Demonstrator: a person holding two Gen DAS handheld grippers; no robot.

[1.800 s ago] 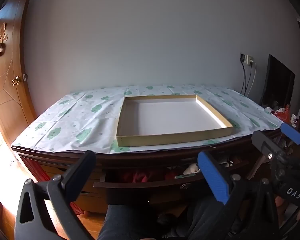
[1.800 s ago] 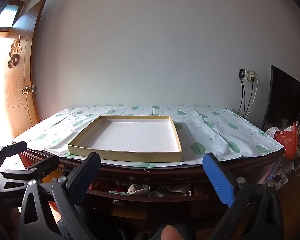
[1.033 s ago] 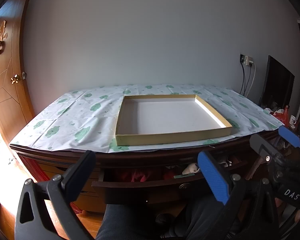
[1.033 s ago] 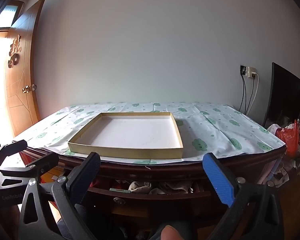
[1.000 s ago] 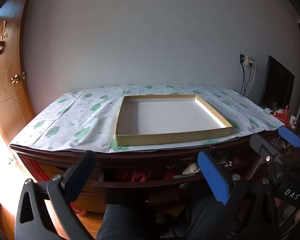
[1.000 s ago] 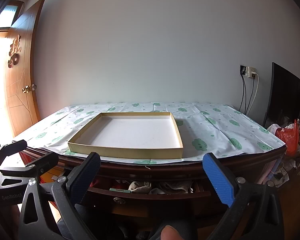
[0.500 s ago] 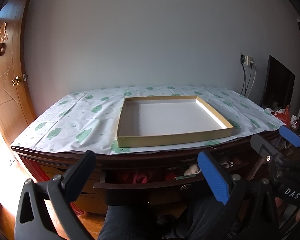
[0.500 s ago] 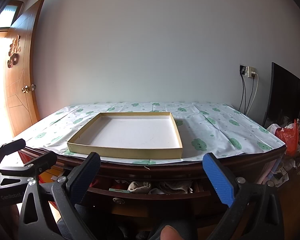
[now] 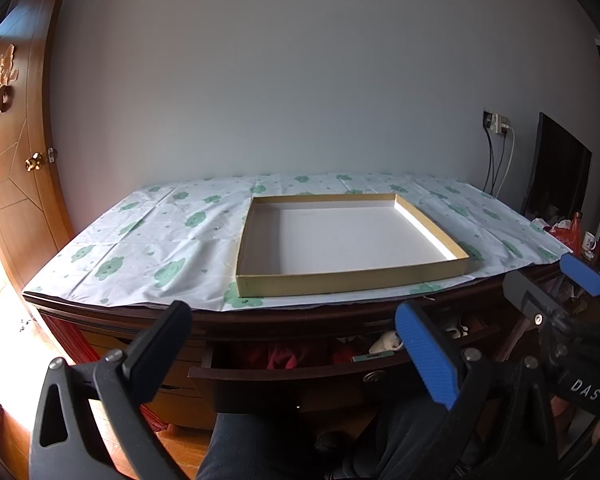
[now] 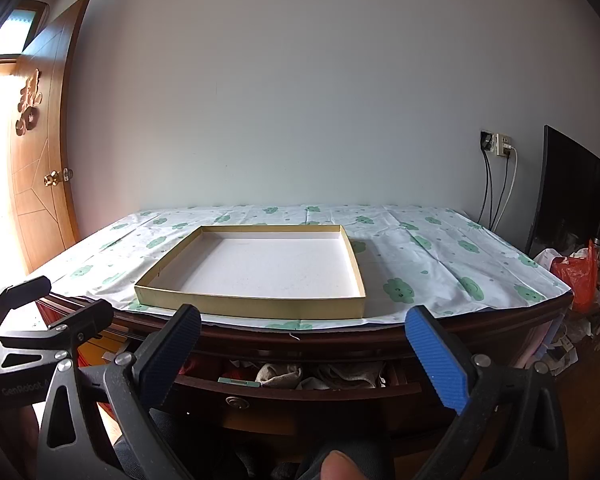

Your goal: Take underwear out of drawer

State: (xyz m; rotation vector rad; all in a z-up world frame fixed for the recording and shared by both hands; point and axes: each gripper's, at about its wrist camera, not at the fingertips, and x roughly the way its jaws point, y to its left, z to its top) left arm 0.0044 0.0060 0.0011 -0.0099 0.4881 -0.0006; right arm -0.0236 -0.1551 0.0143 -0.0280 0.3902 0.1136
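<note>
A dark wooden drawer [image 9: 284, 376] [image 10: 300, 394] under the table top stands partly pulled out. Inside it lie crumpled clothes: red fabric [image 9: 276, 356] on the left, beige and grey pieces [image 10: 284, 374] [image 9: 386, 344] toward the middle. Which piece is underwear I cannot tell. My left gripper [image 9: 296, 356] is open, held in front of the drawer, apart from it. My right gripper [image 10: 304, 356] is open too, level with the drawer gap, nothing between its fingers. Each gripper shows at the edge of the other's view.
A shallow tan box lid with a white floor [image 9: 352, 280] [image 10: 252, 302] lies on the green-cloud tablecloth [image 9: 160, 240]. A wooden door [image 10: 40, 168] stands left; a dark screen [image 10: 572, 200], wall plugs and a red bag [image 10: 578, 276] right. A person's legs [image 9: 260, 448] sit below the drawer.
Both views drifted slightly: the table dipped a little and came back. The drawer, the clothes and both open grippers stand as before.
</note>
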